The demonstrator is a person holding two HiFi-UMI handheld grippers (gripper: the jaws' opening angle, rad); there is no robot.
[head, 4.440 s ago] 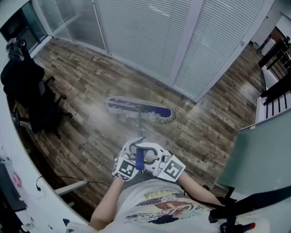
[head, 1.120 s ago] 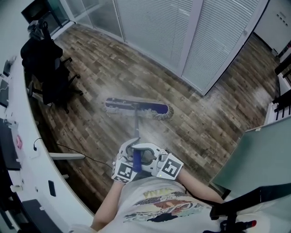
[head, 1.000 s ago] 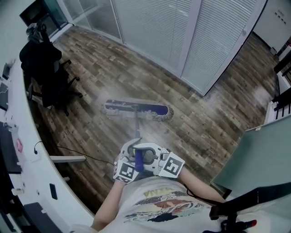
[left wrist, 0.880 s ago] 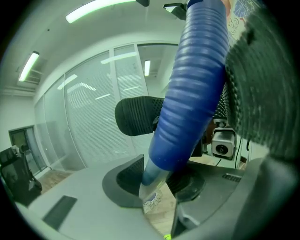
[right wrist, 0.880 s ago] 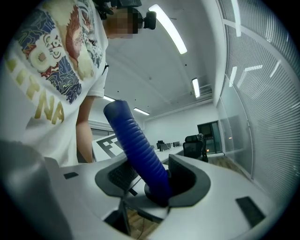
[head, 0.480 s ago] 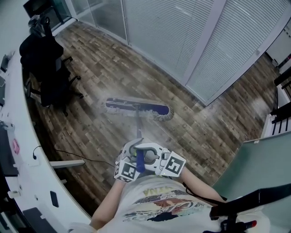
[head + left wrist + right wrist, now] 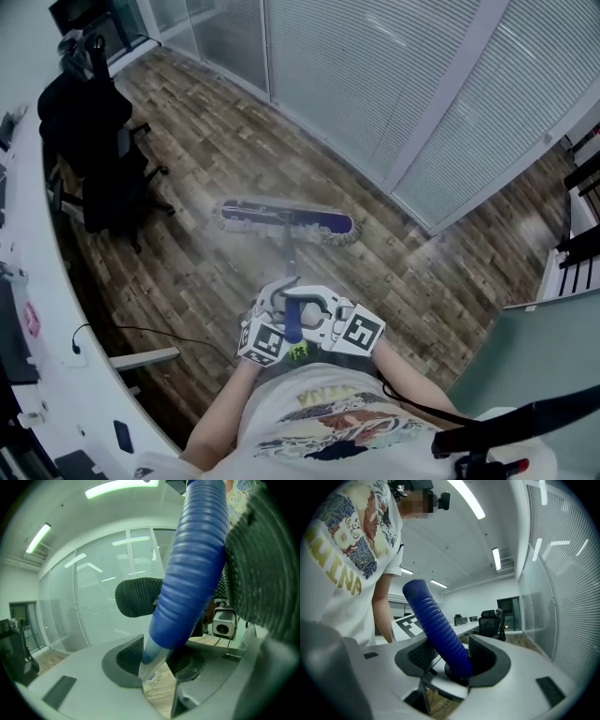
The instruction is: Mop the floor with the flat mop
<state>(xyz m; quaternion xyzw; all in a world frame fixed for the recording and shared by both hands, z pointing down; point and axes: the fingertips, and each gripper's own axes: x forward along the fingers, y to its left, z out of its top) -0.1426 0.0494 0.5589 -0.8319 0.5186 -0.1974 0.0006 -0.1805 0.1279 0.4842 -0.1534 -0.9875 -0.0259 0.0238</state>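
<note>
The flat mop's blue head (image 7: 286, 222) with its white fringe lies flat on the wood floor ahead of me. Its thin pole (image 7: 286, 258) runs back to a blue ribbed grip (image 7: 292, 321) at my waist. My left gripper (image 7: 278, 314) and right gripper (image 7: 309, 314) hold that grip from either side, side by side. In the left gripper view the ribbed grip (image 7: 192, 573) fills the gap of the left gripper (image 7: 187, 602), pressed by the dark pads (image 7: 136, 597). In the right gripper view the grip (image 7: 438, 625) stands wedged in the right gripper (image 7: 450, 660).
A black office chair draped with dark clothing (image 7: 89, 141) stands left of the mop. A curved white desk (image 7: 37, 309) runs down the left, with a cable (image 7: 141, 330) on the floor beside it. Glass partitions with blinds (image 7: 375, 84) close the far side; a grey-green panel (image 7: 534, 366) stands at right.
Mop and both grippers have travelled together across the floor: the partition post now lies further right in the head view. Both grips on the handle are unchanged.
</note>
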